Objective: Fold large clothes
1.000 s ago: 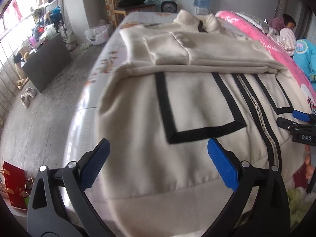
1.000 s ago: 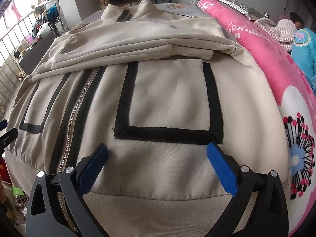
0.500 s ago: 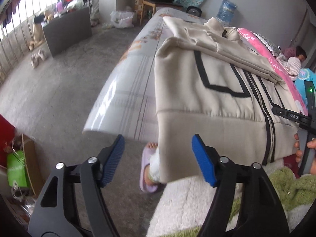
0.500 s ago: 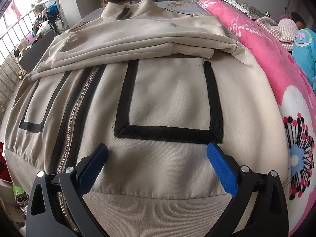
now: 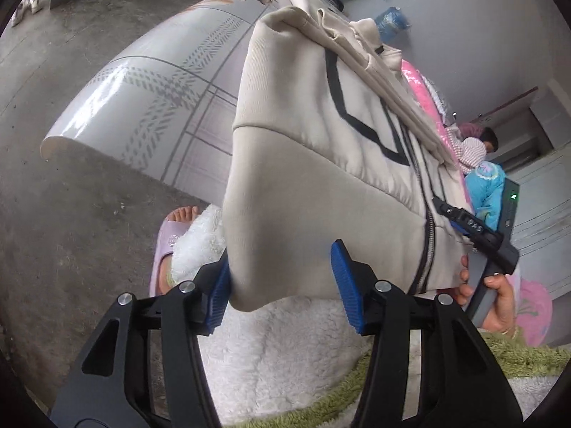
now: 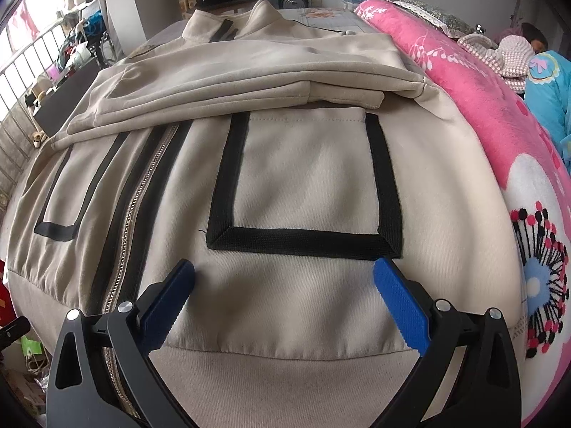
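Beige jacket (image 5: 321, 178) fills your left wrist view, lying along the bed (image 5: 150, 82) with its hem corner hanging off the near edge. Your left gripper (image 5: 282, 285) has that corner between its blue pads; the jaws have just been closing. Left pad sits against the cloth edge, right pad shows a gap, so no firm pinch yet. Hem's underside is hidden behind the fold. At right your hand (image 5: 499, 299) holds the right gripper's handle; its fingertips are hidden against the jacket. Your foot in a lilac slipper (image 5: 167, 246) is part covered by white fleece (image 5: 271, 349). A person at far right is small and half hidden.

Right wrist view: jacket (image 6: 307, 185) spread flat, zipper (image 6: 142, 192) left of centre, sleeves folded across the chest, black-edged pocket (image 6: 307, 185) just ahead of the tips. Right gripper (image 6: 285, 292) stands wide open above the hem band, nothing between the pads; contact with the cloth can't be told. Pink blanket (image 6: 481, 114) runs beside the jacket on the right. Jacket's left hem is cut off by the frame edge.
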`<state>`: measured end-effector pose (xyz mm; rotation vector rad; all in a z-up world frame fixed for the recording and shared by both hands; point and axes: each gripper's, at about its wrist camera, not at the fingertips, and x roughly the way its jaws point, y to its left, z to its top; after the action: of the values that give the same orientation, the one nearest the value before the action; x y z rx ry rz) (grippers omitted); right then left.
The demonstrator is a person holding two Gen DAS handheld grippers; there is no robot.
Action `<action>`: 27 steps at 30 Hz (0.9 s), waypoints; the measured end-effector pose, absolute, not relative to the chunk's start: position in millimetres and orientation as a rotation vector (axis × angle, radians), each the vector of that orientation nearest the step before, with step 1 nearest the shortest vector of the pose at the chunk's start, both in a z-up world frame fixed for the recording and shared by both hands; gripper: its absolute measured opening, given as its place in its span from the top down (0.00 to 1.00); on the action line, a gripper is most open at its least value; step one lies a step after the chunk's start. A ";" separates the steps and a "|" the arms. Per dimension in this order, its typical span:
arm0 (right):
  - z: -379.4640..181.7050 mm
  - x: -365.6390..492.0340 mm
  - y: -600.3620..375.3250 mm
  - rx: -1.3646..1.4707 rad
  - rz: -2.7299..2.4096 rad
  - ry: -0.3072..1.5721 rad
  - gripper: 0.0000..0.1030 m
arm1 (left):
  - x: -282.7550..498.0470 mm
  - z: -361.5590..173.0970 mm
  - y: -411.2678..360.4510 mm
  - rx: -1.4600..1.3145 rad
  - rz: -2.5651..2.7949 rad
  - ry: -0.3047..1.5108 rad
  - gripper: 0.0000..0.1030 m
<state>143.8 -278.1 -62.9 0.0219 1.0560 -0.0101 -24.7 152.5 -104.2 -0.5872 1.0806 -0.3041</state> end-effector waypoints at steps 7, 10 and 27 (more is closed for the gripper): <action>-62.5 144.0 -278.5 0.022 -0.011 1.051 0.06 | -35.4 -87.7 156.4 -0.629 -0.406 1.030 0.54; -62.4 143.9 -278.1 0.022 -0.011 1.054 0.06 | -34.5 -69.7 158.5 -0.689 -0.467 0.976 0.54; -63.3 136.8 -279.9 0.018 0.008 1.030 0.06 | -25.6 -53.5 129.9 -0.375 -0.224 1.109 0.94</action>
<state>136.8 -279.9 -63.3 0.0178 1.0297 0.0076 -25.6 129.9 -53.5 -0.3755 1.1095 -0.2235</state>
